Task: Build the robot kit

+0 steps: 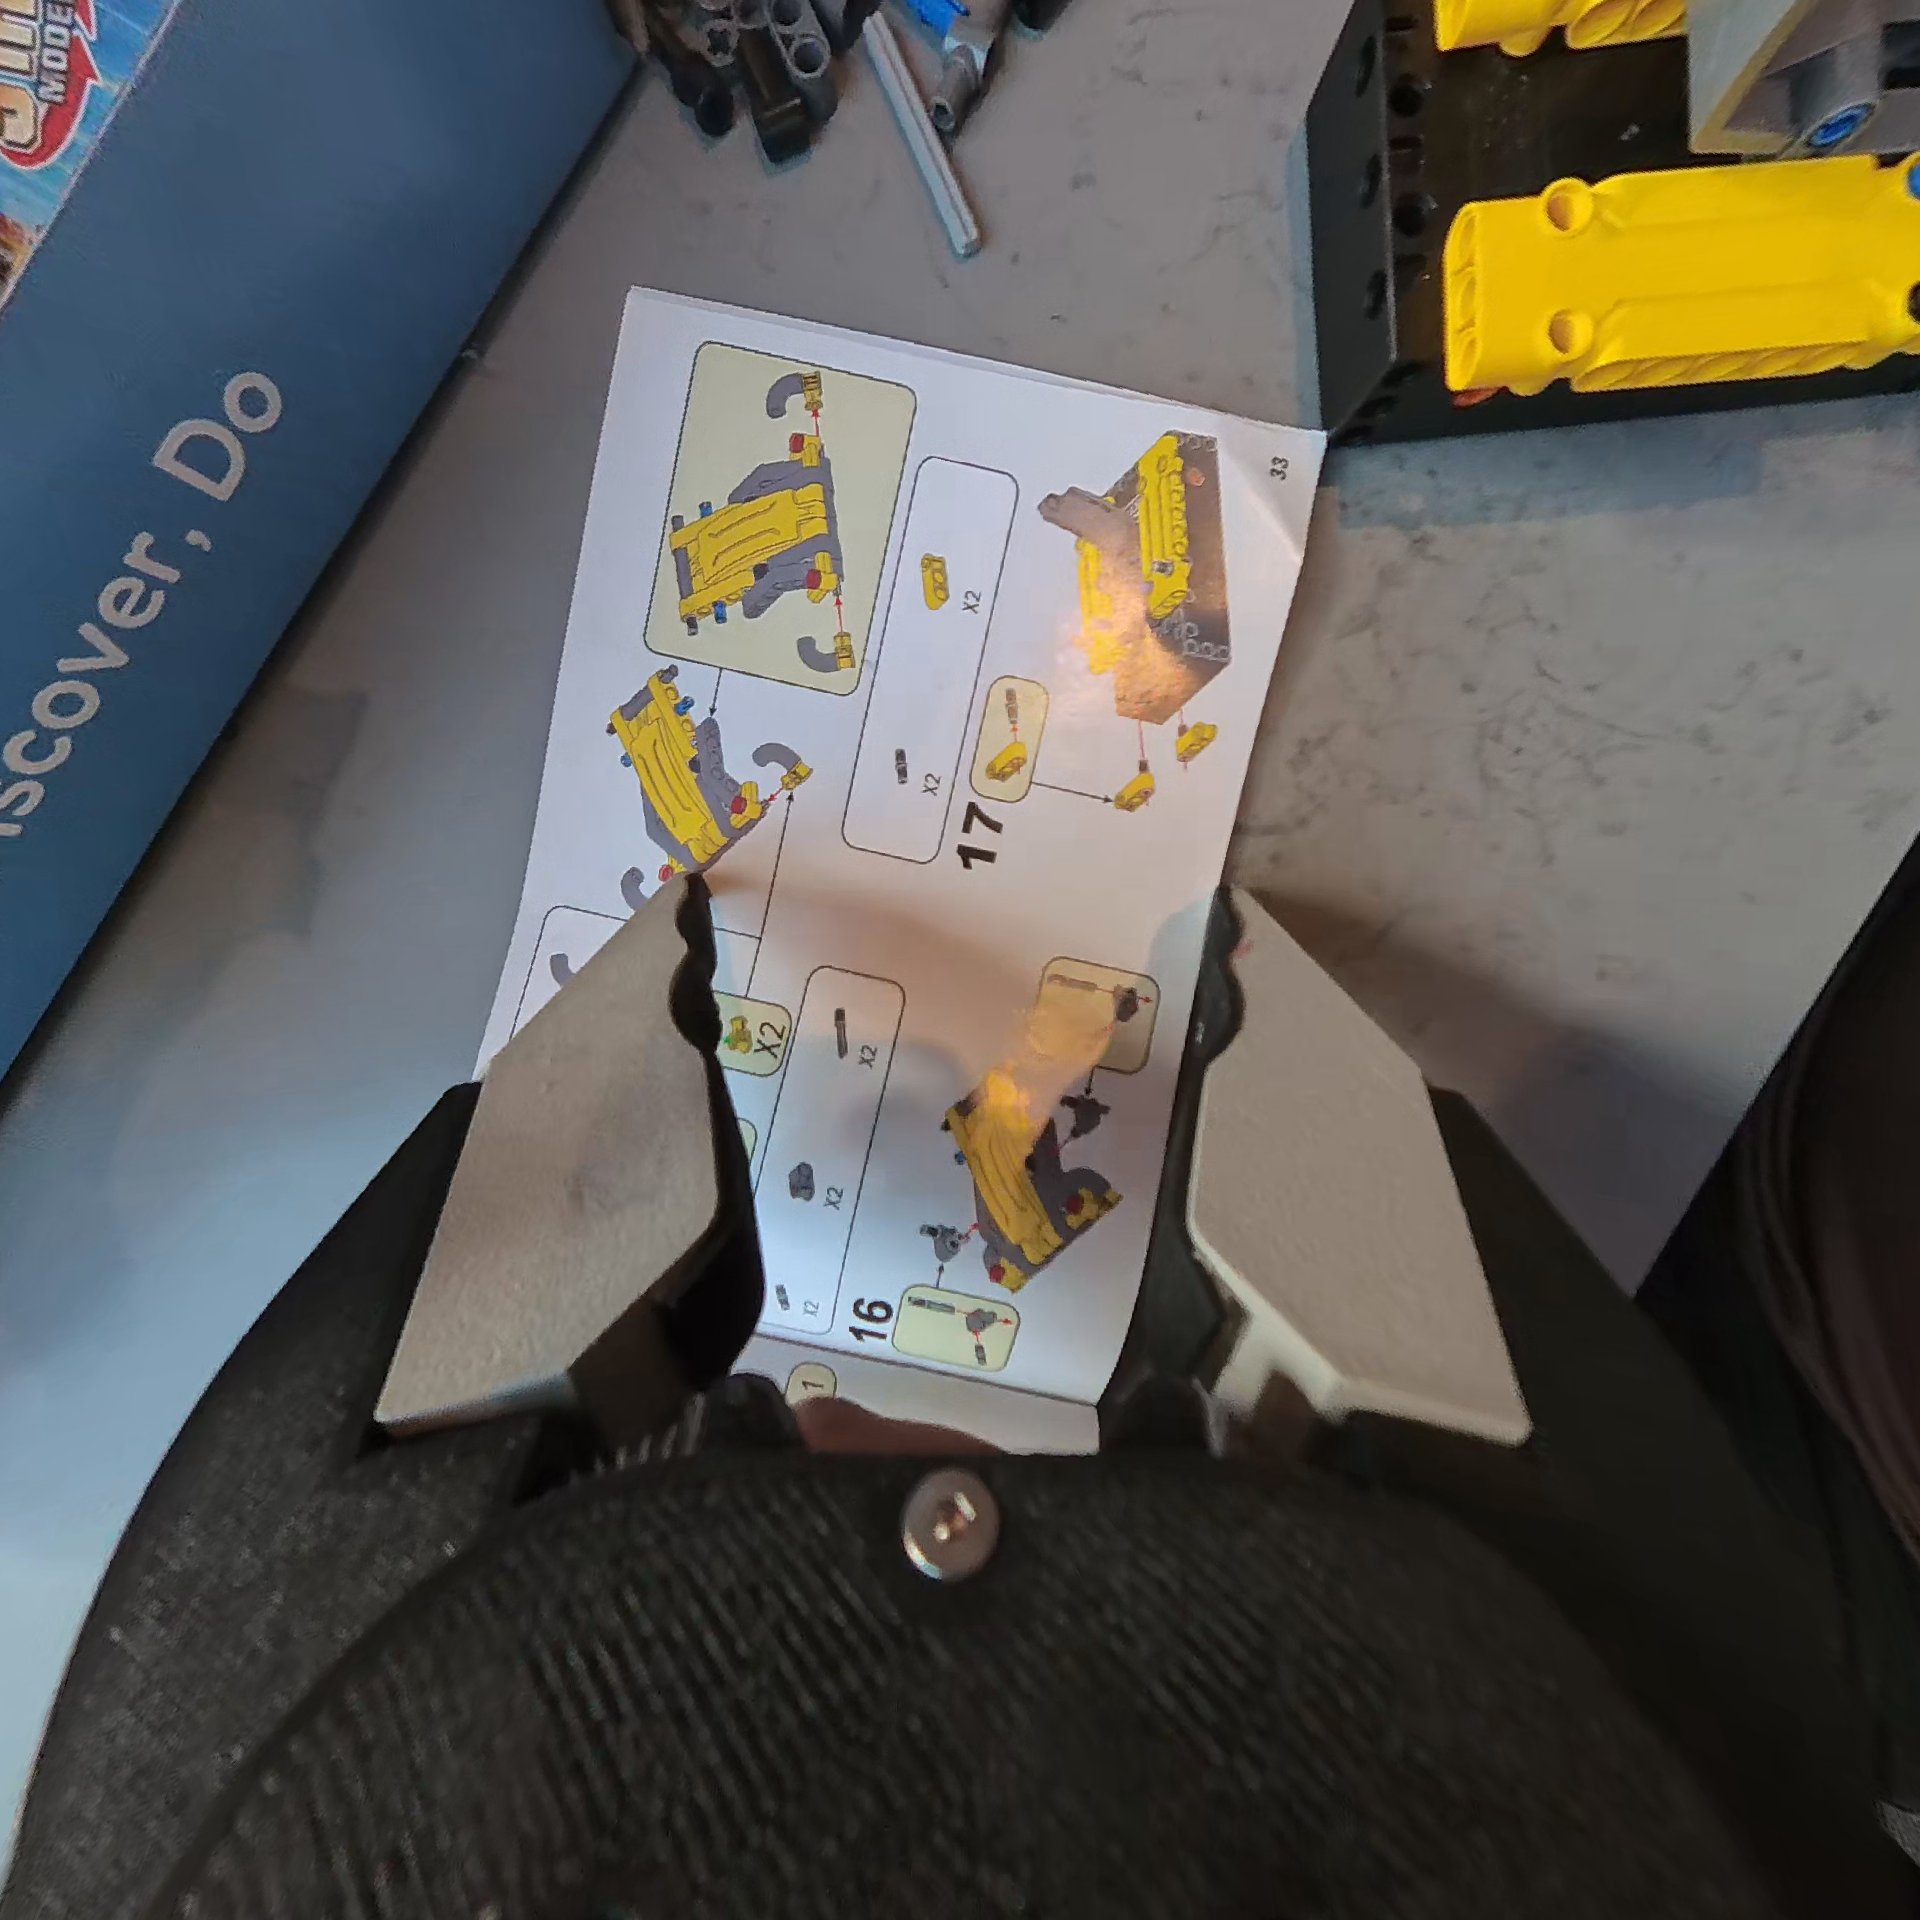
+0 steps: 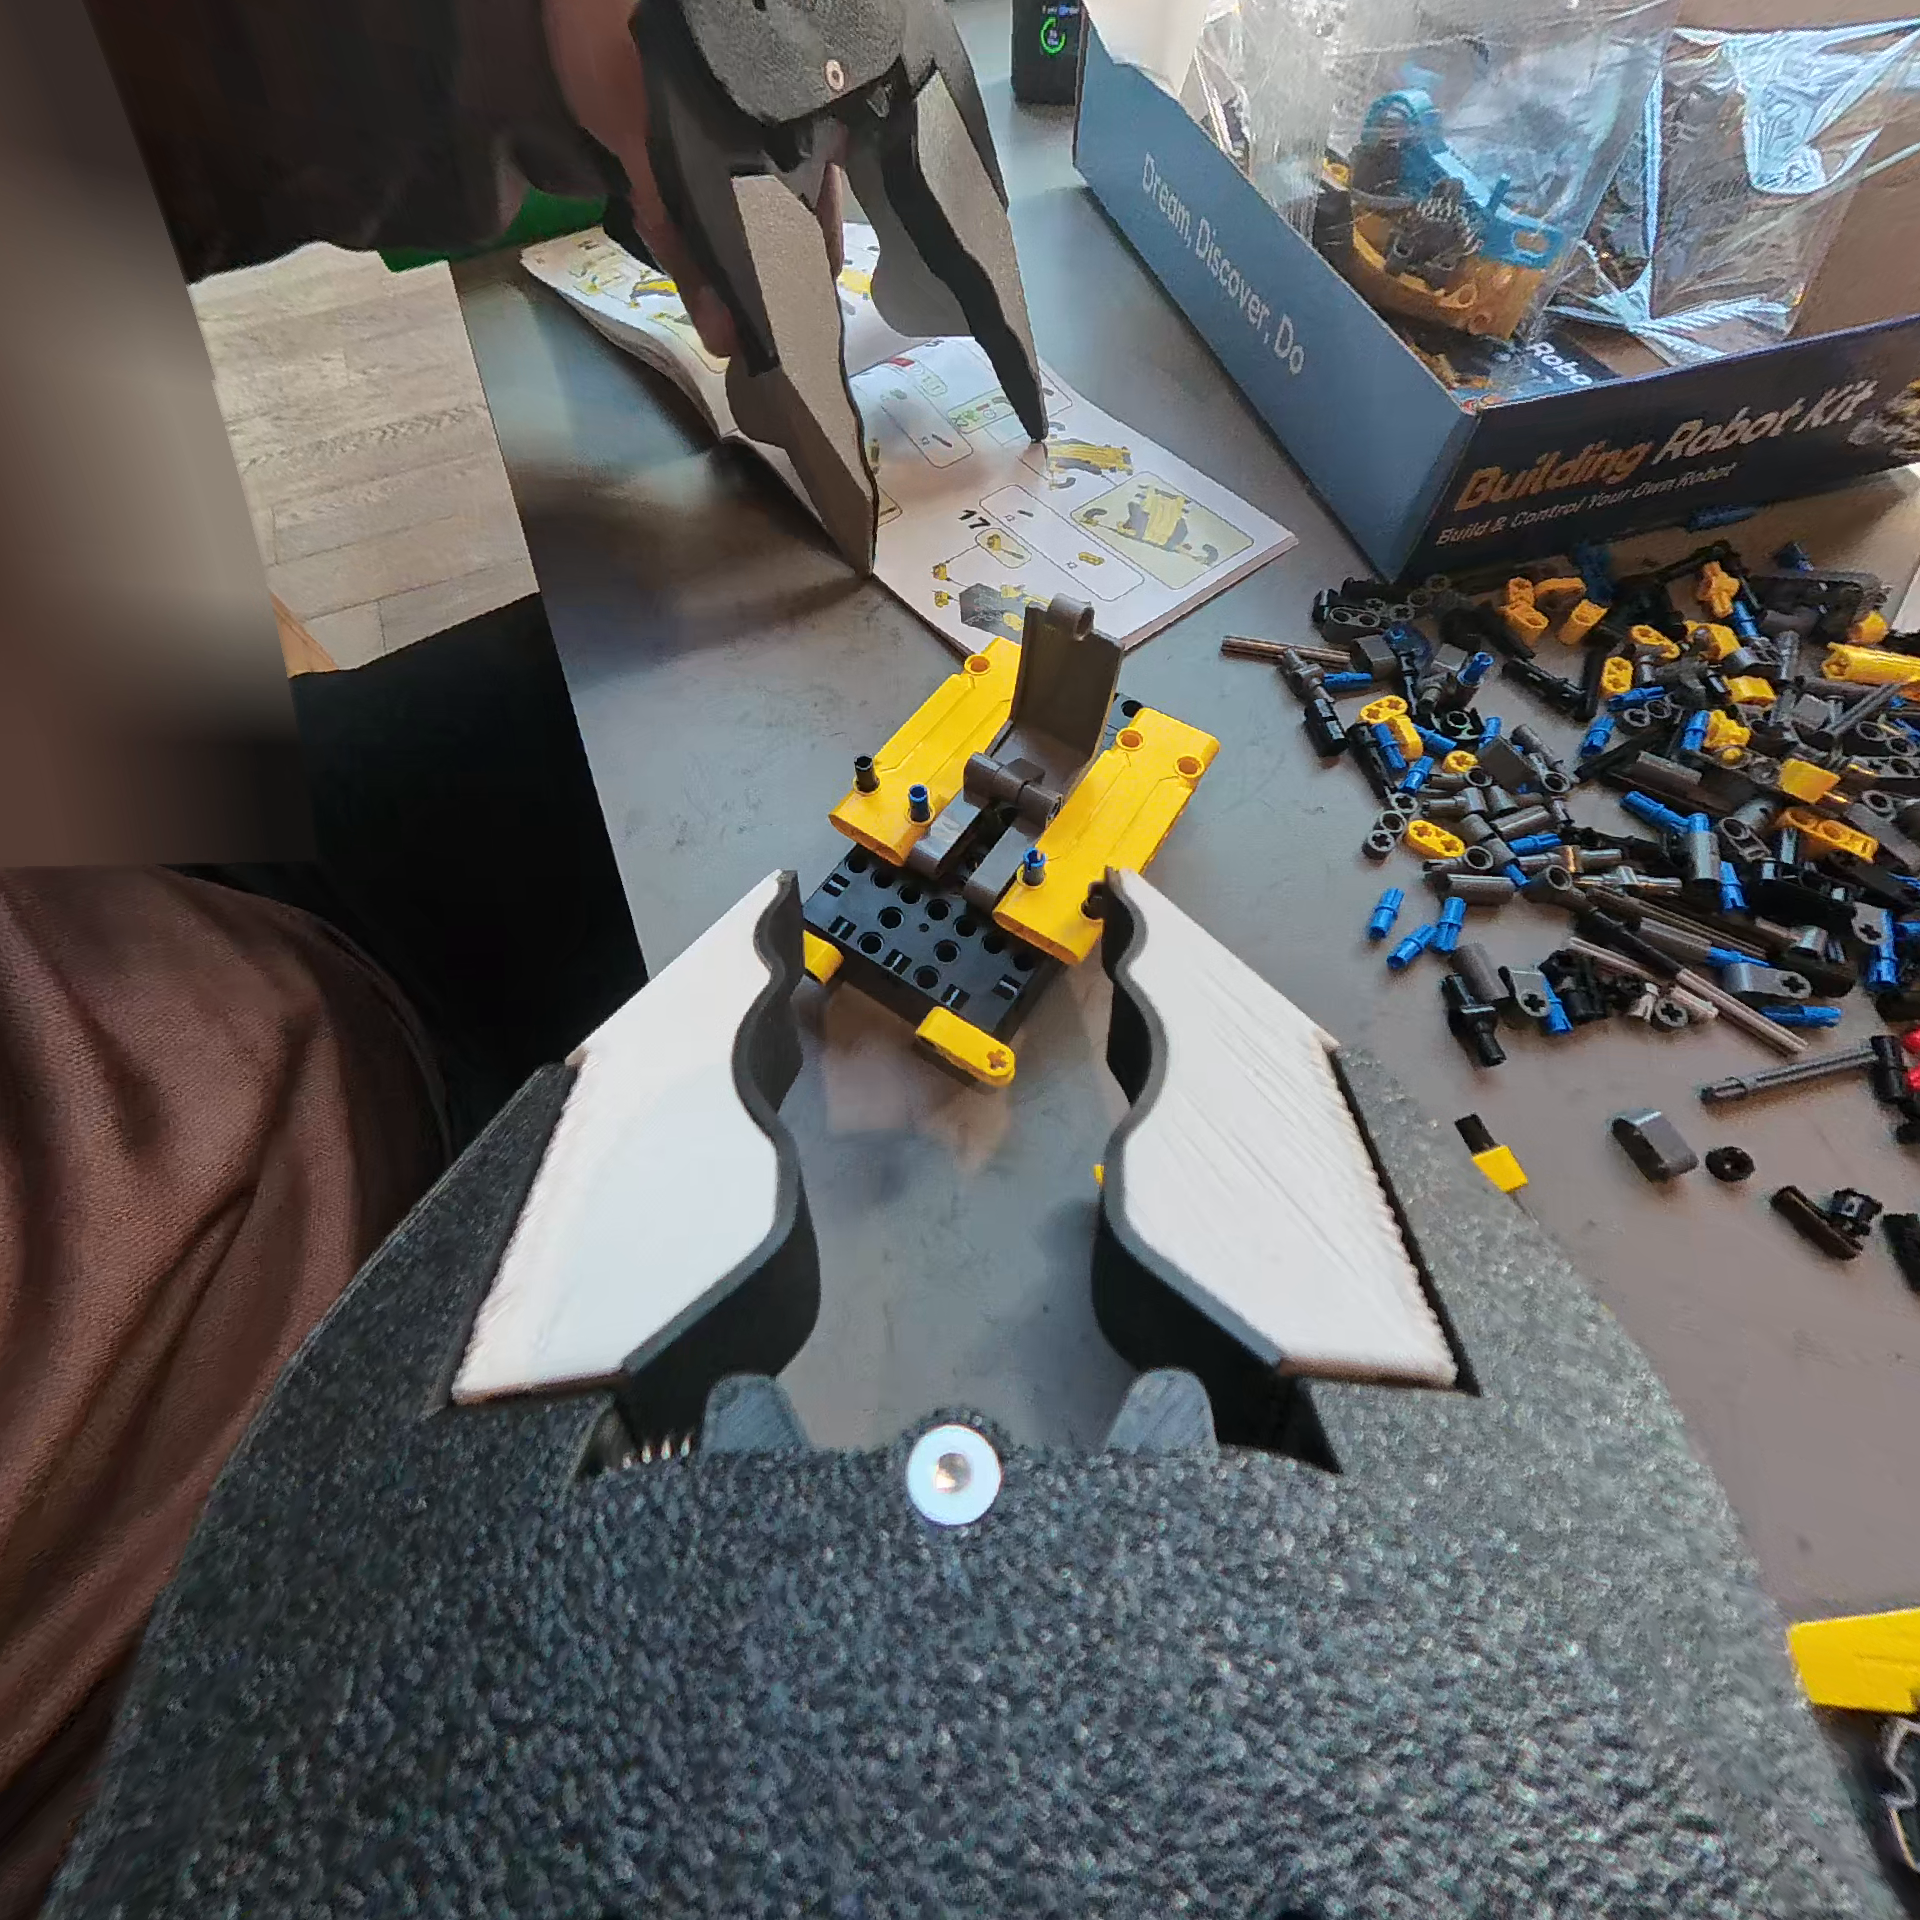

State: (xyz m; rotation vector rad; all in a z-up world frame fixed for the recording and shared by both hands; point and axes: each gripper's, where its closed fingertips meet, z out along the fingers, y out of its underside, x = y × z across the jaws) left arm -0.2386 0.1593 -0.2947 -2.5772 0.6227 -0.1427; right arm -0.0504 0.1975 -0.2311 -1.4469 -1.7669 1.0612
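Left wrist view: claw [image 1: 961,894] open over booklet [image 1: 935,623].

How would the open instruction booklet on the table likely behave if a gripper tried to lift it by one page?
The instruction booklet is thin paper lying nearly flat on the grey table, so it would probably flop and bend. Its glossy glare suggests a somewhat slippery surface. The open left gripper hovers over the pages, touching or nearly so; a flat edge looks hard to get under.

Left gripper [image 1: 961,894] spread wide over an open instruction booklet [image 1: 935,727], tips on the page. Right gripper [image 2: 940,894] parted, empty, just short of a yellow-and-black brick assembly [image 2: 1018,831] standing on the grey table [image 2: 727,727].
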